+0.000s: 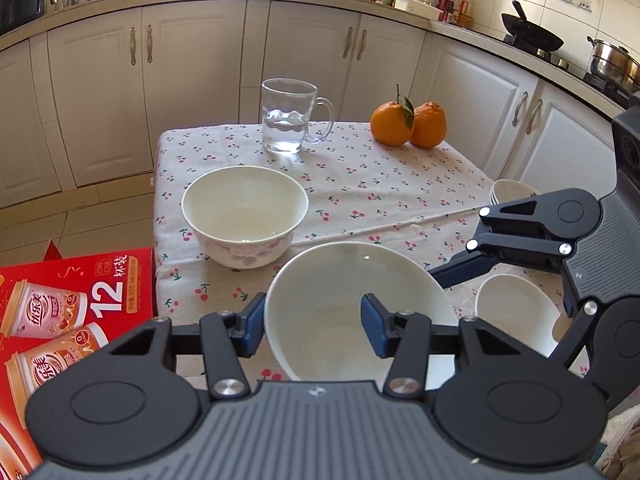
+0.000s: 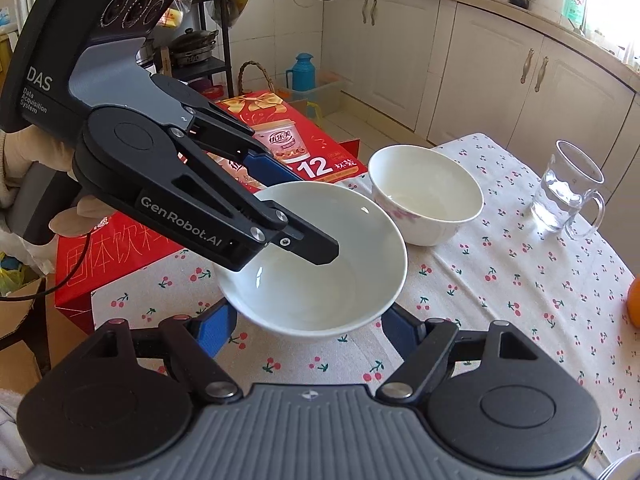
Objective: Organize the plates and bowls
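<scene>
A plain white bowl (image 1: 344, 304) (image 2: 320, 264) is near the table's front. My left gripper (image 1: 312, 328) (image 2: 288, 216) straddles its rim, one finger outside and one inside, the pads still apart from the wall. A floral white bowl (image 1: 244, 216) (image 2: 426, 196) sits behind it on the cherry-print tablecloth (image 1: 380, 184) (image 2: 500, 288). My right gripper (image 2: 308, 328) is open, its fingers wide on either side below the plain bowl; it also shows in the left wrist view (image 1: 448, 272). More white bowls (image 1: 516, 312) and a stack (image 1: 512, 190) sit at the right.
A glass mug (image 1: 290, 120) (image 2: 566, 196) with water and two oranges (image 1: 408, 122) stand at the back of the table. A red drink carton (image 1: 60, 312) (image 2: 304, 152) sits beside the table's left edge. Kitchen cabinets run behind.
</scene>
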